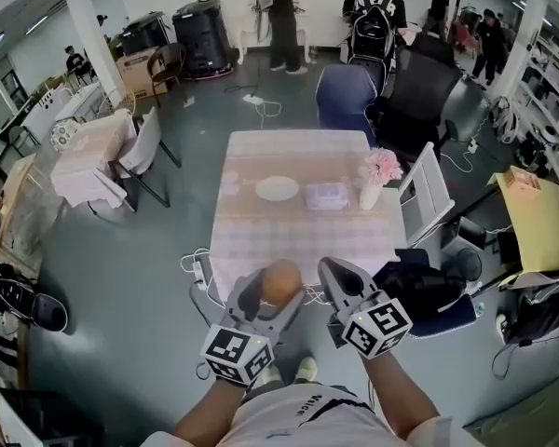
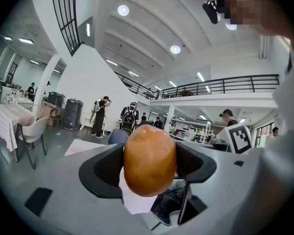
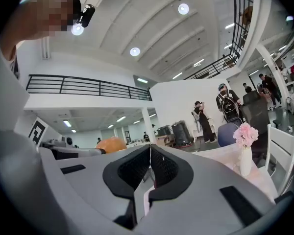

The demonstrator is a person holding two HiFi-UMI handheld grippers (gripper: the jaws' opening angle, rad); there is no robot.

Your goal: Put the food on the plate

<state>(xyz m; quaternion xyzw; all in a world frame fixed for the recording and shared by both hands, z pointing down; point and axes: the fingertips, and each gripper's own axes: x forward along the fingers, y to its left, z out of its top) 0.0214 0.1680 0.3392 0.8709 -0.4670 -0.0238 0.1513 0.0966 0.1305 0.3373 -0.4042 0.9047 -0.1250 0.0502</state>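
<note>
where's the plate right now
In the head view the white plate lies near the middle of the table, just left of the clear container, with the flower vase further right.

Head view: looked steeply down from overhead onto table, set well ahead. Left gripper view: rode just behind jaws, faced level down the hall, food very near lens. Right gripper view: likewise, pitched slightly upward. Shared with head view: table, flower vase, people at back wall.
</note>
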